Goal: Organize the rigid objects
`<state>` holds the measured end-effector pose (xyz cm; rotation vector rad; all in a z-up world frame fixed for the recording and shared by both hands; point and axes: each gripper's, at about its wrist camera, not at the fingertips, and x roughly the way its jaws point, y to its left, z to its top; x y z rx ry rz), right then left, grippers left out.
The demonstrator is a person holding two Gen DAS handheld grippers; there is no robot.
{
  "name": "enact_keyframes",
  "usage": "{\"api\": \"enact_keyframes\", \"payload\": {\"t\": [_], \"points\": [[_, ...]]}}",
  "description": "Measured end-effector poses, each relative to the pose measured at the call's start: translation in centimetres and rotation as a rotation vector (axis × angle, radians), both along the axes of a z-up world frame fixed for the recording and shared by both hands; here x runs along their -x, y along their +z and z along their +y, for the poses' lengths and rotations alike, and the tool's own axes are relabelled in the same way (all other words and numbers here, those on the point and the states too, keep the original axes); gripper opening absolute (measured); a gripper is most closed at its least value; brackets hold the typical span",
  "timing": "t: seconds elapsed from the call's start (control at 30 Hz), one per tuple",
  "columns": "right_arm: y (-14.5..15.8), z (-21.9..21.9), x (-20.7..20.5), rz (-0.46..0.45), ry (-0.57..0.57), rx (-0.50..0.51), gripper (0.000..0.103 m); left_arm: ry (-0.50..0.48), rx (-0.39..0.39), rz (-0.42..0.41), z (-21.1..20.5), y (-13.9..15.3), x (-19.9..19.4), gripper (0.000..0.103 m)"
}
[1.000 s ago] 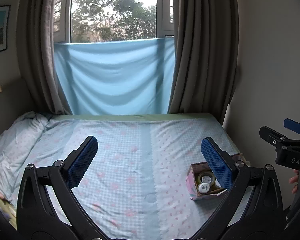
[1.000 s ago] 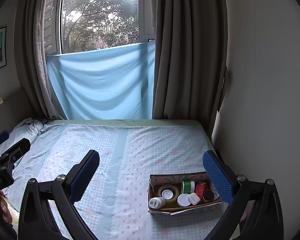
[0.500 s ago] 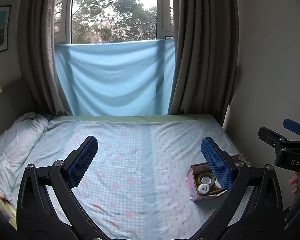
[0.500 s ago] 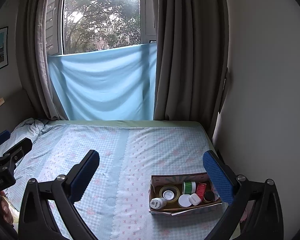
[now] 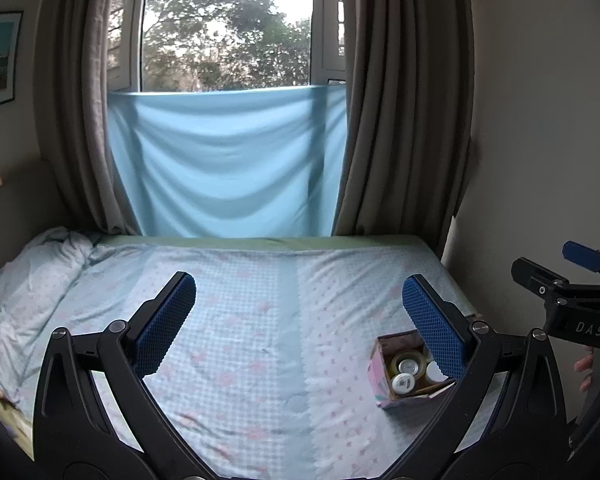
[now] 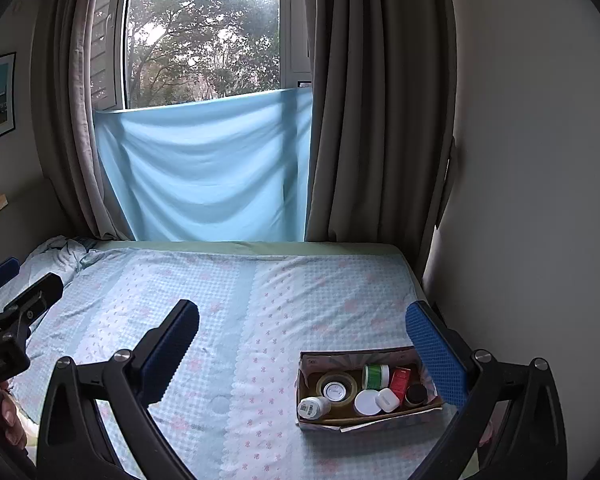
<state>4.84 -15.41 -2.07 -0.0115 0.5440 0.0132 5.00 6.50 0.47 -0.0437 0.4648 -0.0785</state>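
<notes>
A small cardboard box (image 6: 312,362) with a pink patterned outside sits on the bed near its right edge. It holds a tape roll (image 6: 337,387), a green-lidded jar (image 6: 375,376), a red item (image 6: 400,381), a white bottle (image 6: 313,407), a white lid (image 6: 367,402) and a dark jar (image 6: 416,393). The box also shows in the left wrist view (image 5: 378,372), partly behind my right finger. My left gripper (image 5: 298,322) is open and empty above the bed. My right gripper (image 6: 302,350) is open and empty, just above and before the box.
The bed (image 6: 260,300) has a light blue and pink patterned sheet, with a rumpled quilt (image 5: 24,280) at the far left. A blue cloth (image 5: 228,160) and brown curtains (image 5: 400,120) hang at the window. A wall (image 6: 540,200) runs along the bed's right side.
Both grippers have drifted very slightly; the box sits a little lower and further right in the right wrist view. Nothing was taken or let go.
</notes>
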Motion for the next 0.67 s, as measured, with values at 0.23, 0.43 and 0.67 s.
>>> {"api": "enact_keyframes", "payload": {"t": [0.23, 0.43, 0.67], "points": [[0.2, 0.1, -0.2, 0.002, -0.003, 0.013, 0.103, 0.037, -0.041, 0.005, -0.4, -0.3, -0.4, 0.103], [0.2, 0.3, -0.2, 0.002, -0.005, 0.017, 0.103, 0.055, 0.001, 0.011, 0.2, -0.7, -0.8, 0.103], [-0.2, 0.9, -0.9, 0.024, -0.015, 0.021, 0.103, 0.064, -0.024, -0.004, 0.7, -1.1, -0.9, 0.103]]}}
